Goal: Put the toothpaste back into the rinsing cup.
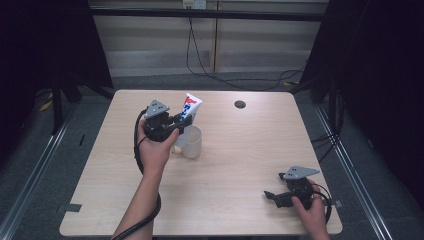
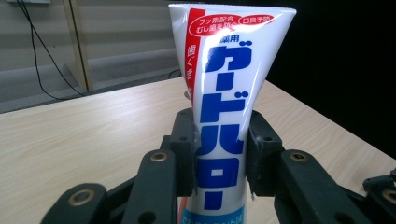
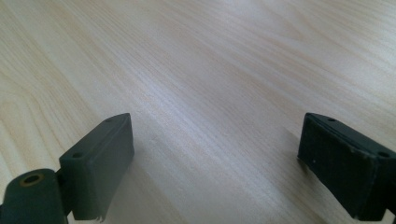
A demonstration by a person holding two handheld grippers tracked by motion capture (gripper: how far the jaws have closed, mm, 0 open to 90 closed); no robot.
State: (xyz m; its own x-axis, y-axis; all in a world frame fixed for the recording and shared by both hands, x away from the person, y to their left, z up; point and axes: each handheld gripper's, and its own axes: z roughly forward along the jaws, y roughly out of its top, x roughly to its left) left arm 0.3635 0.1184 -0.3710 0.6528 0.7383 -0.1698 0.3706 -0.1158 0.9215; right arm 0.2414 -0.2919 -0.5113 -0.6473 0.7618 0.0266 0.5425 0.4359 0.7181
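A white toothpaste tube (image 1: pixel 190 108) with blue and red lettering stands upright, its lower end inside a white cup (image 1: pixel 191 142) left of the table's middle. My left gripper (image 1: pixel 179 123) is shut on the tube just above the cup's rim. In the left gripper view both jaws press the tube (image 2: pixel 224 116) from either side, crimped end up. My right gripper (image 1: pixel 270 195) rests low over the table near the front right corner. Its jaws stand wide apart in the right gripper view (image 3: pixel 215 163), with bare wood between them.
The light wooden table (image 1: pixel 240 165) has a round cable hole (image 1: pixel 240 104) at the back right. Black cables hang along the wall behind. Dark curtains and metal floor rails flank both sides of the table.
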